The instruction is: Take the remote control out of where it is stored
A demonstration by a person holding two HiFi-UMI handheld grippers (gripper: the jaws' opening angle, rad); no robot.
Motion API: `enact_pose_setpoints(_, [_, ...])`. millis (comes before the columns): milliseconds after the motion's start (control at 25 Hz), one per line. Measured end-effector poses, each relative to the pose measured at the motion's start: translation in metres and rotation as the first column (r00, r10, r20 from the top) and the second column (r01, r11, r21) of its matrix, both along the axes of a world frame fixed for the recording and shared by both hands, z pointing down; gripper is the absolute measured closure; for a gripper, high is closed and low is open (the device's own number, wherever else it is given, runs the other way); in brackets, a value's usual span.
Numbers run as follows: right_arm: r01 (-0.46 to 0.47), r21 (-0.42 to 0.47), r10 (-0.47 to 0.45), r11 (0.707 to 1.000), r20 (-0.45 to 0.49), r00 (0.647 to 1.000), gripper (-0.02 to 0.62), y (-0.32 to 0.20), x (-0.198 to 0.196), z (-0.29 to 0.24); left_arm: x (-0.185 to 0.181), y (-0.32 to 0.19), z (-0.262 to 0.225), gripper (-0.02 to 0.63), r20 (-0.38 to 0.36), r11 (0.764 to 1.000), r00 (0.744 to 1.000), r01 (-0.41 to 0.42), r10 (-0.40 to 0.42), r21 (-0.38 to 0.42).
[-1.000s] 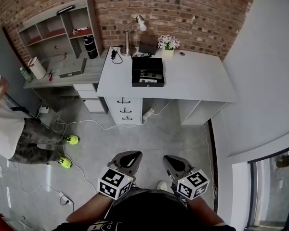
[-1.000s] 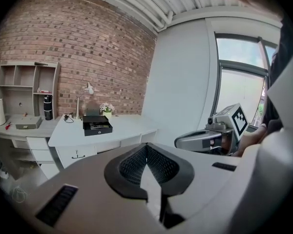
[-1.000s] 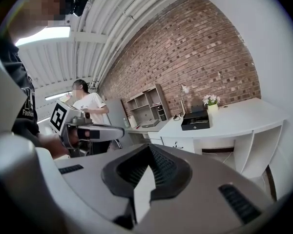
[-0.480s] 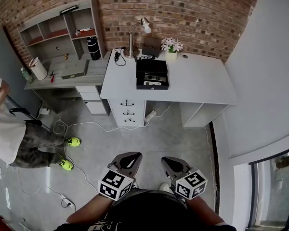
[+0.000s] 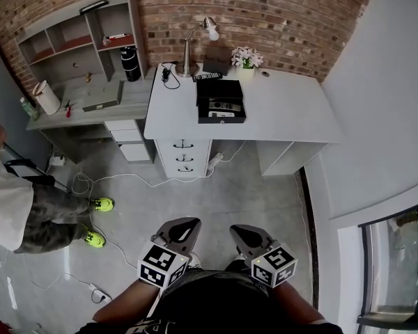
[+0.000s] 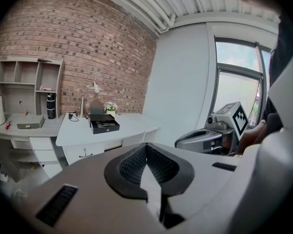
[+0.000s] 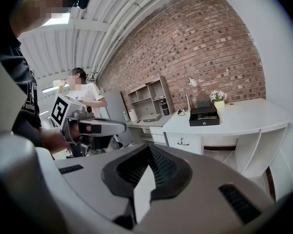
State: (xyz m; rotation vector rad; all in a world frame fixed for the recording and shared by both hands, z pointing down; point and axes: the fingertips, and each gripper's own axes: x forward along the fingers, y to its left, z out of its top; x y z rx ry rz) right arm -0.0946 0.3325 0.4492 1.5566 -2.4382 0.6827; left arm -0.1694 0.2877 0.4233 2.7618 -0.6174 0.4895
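Brick wall (image 5: 279,12) backs a white desk (image 5: 292,113) on a grey floor (image 5: 244,193). The remote control (image 5: 223,106) lies in an open black box (image 5: 221,118) on that desk. Well apart from it, the left gripper (image 5: 182,227) and right gripper (image 5: 246,232) have jaws pressed together, empty.

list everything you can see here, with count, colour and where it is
desk: one, white, against the brick wall
box: one, black, lid open, on the white desk
remote control: at least one, dark, inside the open box
lamp: one, silver, at the back of the white desk
flowers: one pot, pale blooms, right of the lamp
shelf desk: one, grey, left of the white desk
cylinder: one, black, on the shelf desk
bystander: one, pale top, yellow-green shoes, on the floor at left
left gripper: one, grey, jaws together, empty
right gripper: one, grey, jaws together, empty
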Motion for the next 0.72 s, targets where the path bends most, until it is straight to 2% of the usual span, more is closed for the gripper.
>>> enact_pose_setpoints(280, [-0.066,-0.020,0.066,0.998,0.007,0.998,0.589,-0.004,0.014,0.002,0.006,-0.010,0.000,0.600,-0.022,1.000,1.000,-0.014,0.014,-0.012])
enact_pose_setpoints(520, [-0.048,-0.031,0.049,0.998,0.029,0.998,0.589,-0.018,0.020,0.009,0.018,-0.017,0.009,0.600,-0.008,0.999,1.000,-0.009,0.009,-0.030])
enact_pose_setpoints(720, [0.001,-0.011,-0.001,1.000,0.041,0.999,0.589,-0.046,0.027,0.009,0.024,-0.033,0.017,0.600,0.027,0.999,0.999,0.028,-0.026,-0.045])
